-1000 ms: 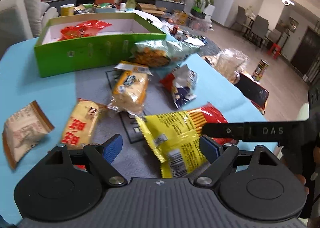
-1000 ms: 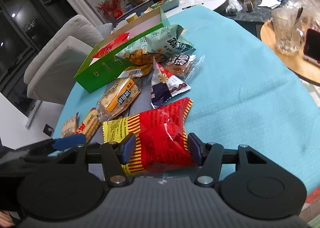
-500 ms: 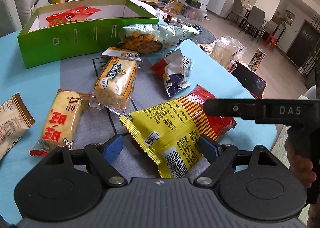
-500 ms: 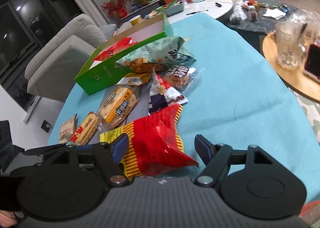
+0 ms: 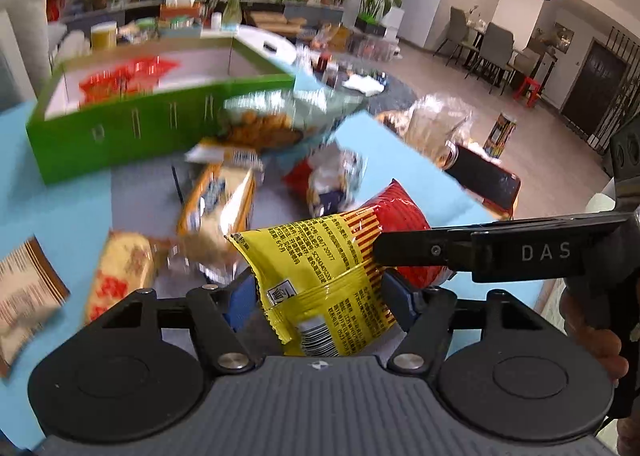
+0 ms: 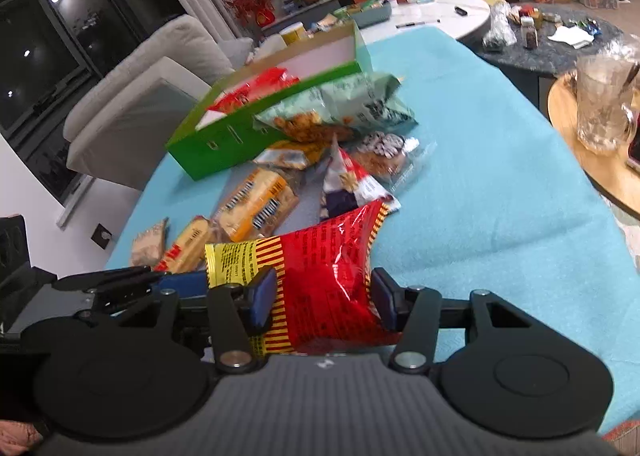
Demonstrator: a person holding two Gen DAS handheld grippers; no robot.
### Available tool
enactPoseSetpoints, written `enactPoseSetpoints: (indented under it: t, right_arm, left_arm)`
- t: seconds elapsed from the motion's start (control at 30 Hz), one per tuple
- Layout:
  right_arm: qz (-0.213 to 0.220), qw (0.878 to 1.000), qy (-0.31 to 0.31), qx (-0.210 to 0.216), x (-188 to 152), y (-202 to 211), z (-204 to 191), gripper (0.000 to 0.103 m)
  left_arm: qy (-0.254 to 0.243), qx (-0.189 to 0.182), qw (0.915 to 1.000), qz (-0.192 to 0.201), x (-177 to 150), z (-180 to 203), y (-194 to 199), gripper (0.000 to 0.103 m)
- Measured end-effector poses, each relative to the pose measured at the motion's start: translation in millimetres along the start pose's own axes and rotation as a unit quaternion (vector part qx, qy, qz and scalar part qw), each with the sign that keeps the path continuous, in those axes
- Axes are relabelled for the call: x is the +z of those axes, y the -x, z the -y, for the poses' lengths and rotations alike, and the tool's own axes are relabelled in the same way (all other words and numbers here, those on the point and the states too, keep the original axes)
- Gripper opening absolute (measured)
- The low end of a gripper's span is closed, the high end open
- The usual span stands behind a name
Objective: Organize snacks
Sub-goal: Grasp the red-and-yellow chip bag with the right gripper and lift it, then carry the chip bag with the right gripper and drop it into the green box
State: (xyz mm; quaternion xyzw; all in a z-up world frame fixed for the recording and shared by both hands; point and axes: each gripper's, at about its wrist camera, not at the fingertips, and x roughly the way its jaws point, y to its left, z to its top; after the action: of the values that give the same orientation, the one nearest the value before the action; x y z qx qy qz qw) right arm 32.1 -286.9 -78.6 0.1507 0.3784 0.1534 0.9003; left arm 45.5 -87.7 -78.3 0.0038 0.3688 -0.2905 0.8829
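Your right gripper (image 6: 322, 304) has the red and yellow snack bag (image 6: 320, 280) between its blue pads, w/ the jaws closing on it. The bag looks lifted off the blue cloth (image 6: 500, 195), but it's a bit blurry so I can't be sure. Your left gripper (image 6: 160, 284) pokes in from the left, near the bag's yellow end. Behind the bag you've got more snacks: an orange pack (image 6: 256, 203), a small red and white pack (image 6: 352, 183), a clear pack (image 6: 388, 155) & a big pale green bag (image 6: 344, 107). The green box (image 6: 224, 143) sits at the back w/ a red bag (image 6: 256, 87) inside. A glass mug (image 6: 604, 103) stands on the wood table (image 6: 580, 147) to the right.
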Motion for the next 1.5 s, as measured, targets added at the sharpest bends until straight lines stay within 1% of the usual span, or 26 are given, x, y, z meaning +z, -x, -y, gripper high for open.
enactPoseSetpoints:
  t: [0.17, 0.4, 0.47, 0.63, 0.77, 0.93, 0.97, 1.0, 1.03, 1.13, 1.27, 1.5]
  right_arm:
    - [0.036, 0.999, -0.002, 0.008, 15, 11, -10, 0.055]
    - [0.075, 0.997, -0.013, 0.027, 44, 8, -22, 0.055]
    - [0.086, 0.995, -0.024, 0.036, 53, 3, -24, 0.055]
    - [0.105, 0.993, -0.017, 0.043, 77, -10, -34, 0.055]
    - [0.113, 0.992, -0.022, 0.05, 97, -19, -31, 0.055]
    - [0.12, 0.991, -0.022, 0.05, 120, -35, -27, 0.055]
    - [0.12, 0.991, -0.025, 0.05, 124, -38, -26, 0.055]
    - [0.121, 0.991, -0.026, 0.05, 128, -42, -24, 0.056]
    - [0.122, 0.991, -0.028, 0.053, 134, -46, -23, 0.057]
    - [0.124, 0.99, -0.031, 0.054, 148, -58, -17, 0.057]
    - [0.116, 0.991, -0.041, 0.056, 164, -74, -11, 0.057]
    - [0.115, 0.992, -0.031, 0.037, 186, -95, -12, 0.057]
  left_arm:
    - [-0.026, 0.017, 0.9987, 0.041, 16, 5, 17, 0.063]
    - [-0.031, 0.039, 0.995, 0.087, 47, -7, 27, 0.064]
    - [-0.03, 0.049, 0.9938, 0.095, 56, -13, 27, 0.064]
    - [-0.036, 0.067, 0.991, 0.11, 80, -25, 21, 0.065]
    - [-0.044, 0.076, 0.9889, 0.12, 100, -32, 14, 0.065]
    - [-0.045, 0.085, 0.9881, 0.121, 125, -43, -3, 0.065]
    - [-0.044, 0.085, 0.988, 0.122, 130, -46, -7, 0.066]
    - [-0.043, 0.081, 0.9883, 0.122, 134, -48, -11, 0.072]
    - [-0.042, 0.072, 0.9894, 0.119, 140, -53, -16, 0.073]
    - [-0.037, 0.067, 0.9902, 0.117, 156, -63, -28, 0.073]
    - [-0.051, 0.071, 0.9894, 0.116, 172, -72, -45, 0.073]
    - [-0.044, 0.071, 0.9902, 0.112, 190, -93, -71, 0.073]
